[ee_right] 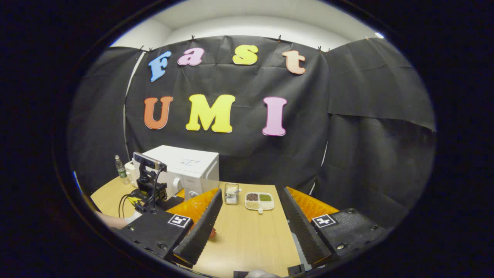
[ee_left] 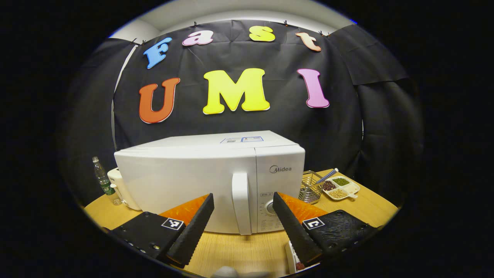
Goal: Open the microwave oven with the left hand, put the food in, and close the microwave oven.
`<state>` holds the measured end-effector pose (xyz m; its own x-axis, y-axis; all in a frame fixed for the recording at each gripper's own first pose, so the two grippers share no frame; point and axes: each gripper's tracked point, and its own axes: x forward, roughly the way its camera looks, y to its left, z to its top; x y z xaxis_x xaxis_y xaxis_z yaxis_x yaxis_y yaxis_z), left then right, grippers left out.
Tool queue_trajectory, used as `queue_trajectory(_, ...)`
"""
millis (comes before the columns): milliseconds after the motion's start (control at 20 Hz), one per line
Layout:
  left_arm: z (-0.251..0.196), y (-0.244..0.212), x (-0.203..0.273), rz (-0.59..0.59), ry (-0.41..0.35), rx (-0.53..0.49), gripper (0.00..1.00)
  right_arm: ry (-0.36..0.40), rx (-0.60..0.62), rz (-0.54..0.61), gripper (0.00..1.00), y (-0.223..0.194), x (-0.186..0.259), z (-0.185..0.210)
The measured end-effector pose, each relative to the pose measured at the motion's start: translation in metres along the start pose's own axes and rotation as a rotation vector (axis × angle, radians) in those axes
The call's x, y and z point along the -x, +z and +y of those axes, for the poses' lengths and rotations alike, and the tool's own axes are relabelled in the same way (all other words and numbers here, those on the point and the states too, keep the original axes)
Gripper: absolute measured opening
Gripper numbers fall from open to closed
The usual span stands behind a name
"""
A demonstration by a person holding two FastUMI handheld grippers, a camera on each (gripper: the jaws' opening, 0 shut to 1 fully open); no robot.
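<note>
In the left gripper view we face the microwave [ee_left: 210,181], which stands on the desk [ee_left: 239,251] with its door shut. Our left tongs [ee_left: 243,214] are spread wide and empty, one finger on each side of the vertical door handle [ee_left: 241,202] and apart from it; the handle sits between the two fingers. The control panel with its dial [ee_left: 270,207] lies just right of the handle. Left of the microwave stand a bottle [ee_left: 103,180] and a white appliance [ee_left: 117,187]. To its right sit a wire basket [ee_left: 310,187] and a divided dish [ee_left: 341,187] of beans and grains, with a striped stick rising from the basket. Under the right finger a white container edge [ee_left: 291,256] shows with something reddish inside; we cannot tell what it is.

In the right gripper view the right tongs [ee_right: 251,224] are also wide and hold nothing, hovering over bare desk [ee_right: 251,239]. A small red item [ee_right: 212,233], partly hidden, lies at the left finger. Farther off are the basket [ee_right: 231,194], the dish [ee_right: 259,201], the microwave [ee_right: 185,166] and the left gripper's body [ee_right: 148,185] in front of it, with a forearm [ee_right: 114,221] at the edge.
</note>
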<state>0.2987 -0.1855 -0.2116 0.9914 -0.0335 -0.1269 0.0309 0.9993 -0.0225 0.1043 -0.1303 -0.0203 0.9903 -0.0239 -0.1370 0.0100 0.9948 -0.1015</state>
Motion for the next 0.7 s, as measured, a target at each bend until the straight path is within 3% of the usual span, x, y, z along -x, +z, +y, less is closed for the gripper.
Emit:
queue_trajectory(200,0.003,-0.008,-0.015,0.016,0.009,0.053,0.96,-0.005,0.007,0.02,0.99,-0.007,-0.008,-0.007)
queue_trajectory(300,0.006,-0.008,-0.02,0.022,0.01,0.055,0.8,-0.006,0.006,0.03,0.99,-0.009,-0.011,-0.008)
queue_trajectory(350,0.007,-0.009,-0.023,0.024,0.011,0.053,0.87,-0.007,0.0,0.031,0.99,-0.009,-0.013,-0.009)
queue_trajectory(450,-0.003,-0.009,-0.024,0.028,-0.036,0.08,0.74,0.001,-0.008,0.037,0.99,-0.01,-0.017,-0.005)
queue_trajectory(550,0.001,-0.011,-0.026,0.031,-0.032,0.059,0.36,0.008,0.003,0.035,0.99,-0.009,-0.02,-0.003)
queue_trajectory(650,0.0,-0.01,-0.025,0.022,-0.035,0.055,0.15,0.018,0.015,0.031,0.99,-0.008,-0.022,0.002)
queue_trajectory(700,0.0,-0.011,-0.024,0.025,-0.039,0.055,0.22,0.025,0.014,0.031,0.99,-0.007,-0.023,0.005)
